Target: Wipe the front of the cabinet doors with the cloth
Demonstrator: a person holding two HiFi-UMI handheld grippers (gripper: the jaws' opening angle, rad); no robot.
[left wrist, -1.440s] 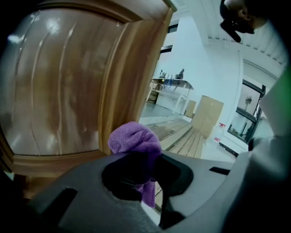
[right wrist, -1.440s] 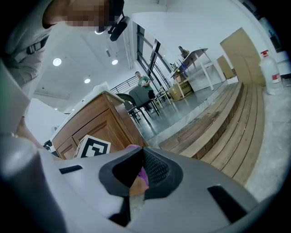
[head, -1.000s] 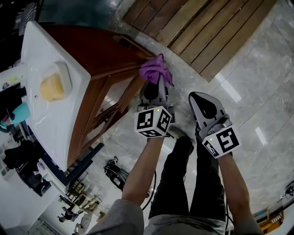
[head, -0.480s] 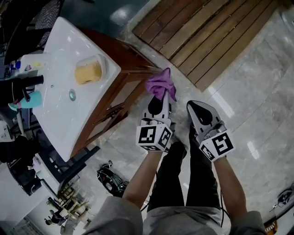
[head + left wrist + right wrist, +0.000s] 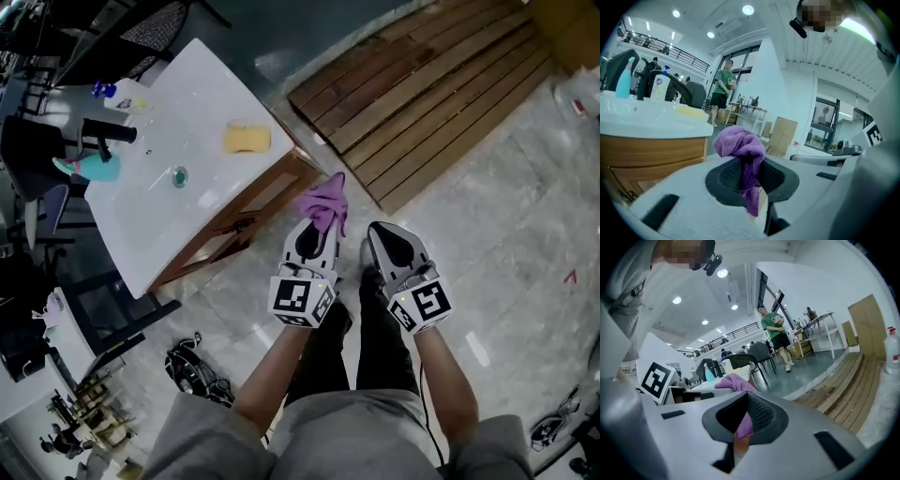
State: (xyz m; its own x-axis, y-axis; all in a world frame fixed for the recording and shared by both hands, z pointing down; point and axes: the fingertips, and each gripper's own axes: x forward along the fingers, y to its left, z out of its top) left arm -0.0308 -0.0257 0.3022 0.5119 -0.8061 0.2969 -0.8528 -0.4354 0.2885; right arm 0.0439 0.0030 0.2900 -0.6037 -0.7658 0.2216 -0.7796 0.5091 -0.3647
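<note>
A wooden cabinet (image 5: 236, 225) with a white sink top (image 5: 178, 216) stands at the left of the head view, its doors facing my grippers. My left gripper (image 5: 322, 225) is shut on a bunched purple cloth (image 5: 326, 200), held just off the cabinet's near right corner. In the left gripper view the cloth (image 5: 738, 141) sticks up out of the left gripper (image 5: 749, 163), and the cabinet front (image 5: 651, 152) lies to the left, apart from it. My right gripper (image 5: 382, 239) hangs beside the left one, shut and holding nothing. From the right gripper (image 5: 742, 417), the cloth (image 5: 734, 382) shows just beyond.
On the sink top are a yellow sponge (image 5: 247, 139), a black faucet (image 5: 108, 131) and a teal bottle (image 5: 94, 169). A slatted wooden platform (image 5: 422, 94) lies on the marble floor behind. A chair base (image 5: 103, 319) stands at the cabinet's left. A person stands far off (image 5: 721, 91).
The head camera has risen and pulled back, so the cabinet looks smaller and farther. The cloth has come off the cabinet's upper front corner. Both grippers stay side by side.
</note>
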